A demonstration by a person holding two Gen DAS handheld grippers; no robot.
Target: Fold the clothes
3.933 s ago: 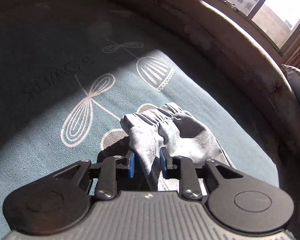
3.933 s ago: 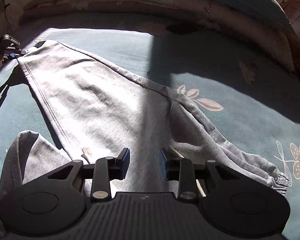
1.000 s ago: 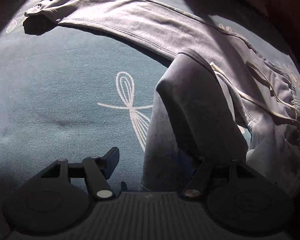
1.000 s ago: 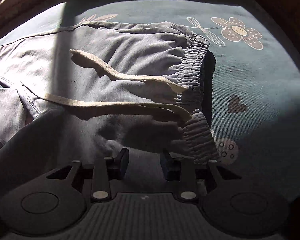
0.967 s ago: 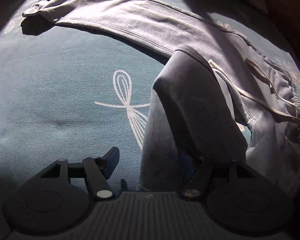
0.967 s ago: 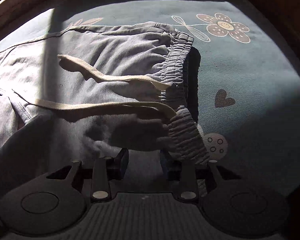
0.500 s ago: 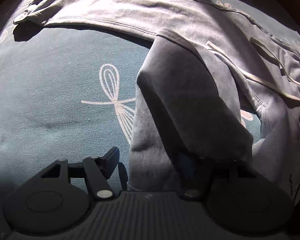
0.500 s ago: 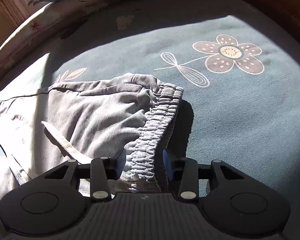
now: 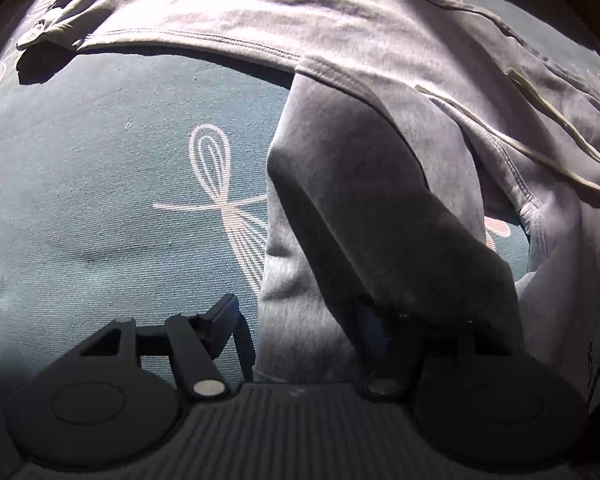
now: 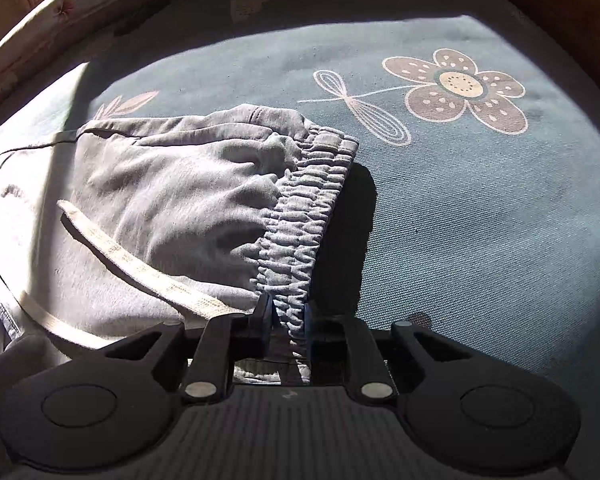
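Note:
Grey sweatpants [image 9: 340,40] lie spread on a teal sheet, one cuff [image 9: 48,28] at the far left. My left gripper [image 9: 296,316] points down with its jaws wide apart. A folded pant leg [image 9: 360,208] hangs between them and drapes over the right finger, hiding it, while the left finger touches nothing. In the right wrist view the gathered elastic waistband [image 10: 304,208] runs straight into my right gripper [image 10: 287,320]. Its jaws are closing, and the blue pads press on the band's near end. A cream drawstring [image 10: 140,268] lies across the pants beside it.
The teal sheet [image 10: 480,220] carries flower and whisk prints [image 10: 460,84] and stretches bare to the right of the waistband. A padded floral edge [image 10: 60,12] curves along the far side, with brown wood [image 10: 560,0] at the top right. More sheet [image 9: 100,180] lies left of the draped leg.
My right gripper moved along the pants to the end of the waistband, and its jaws narrowed onto it. The left gripper sank slightly closer, with the leg still draped over its right finger.

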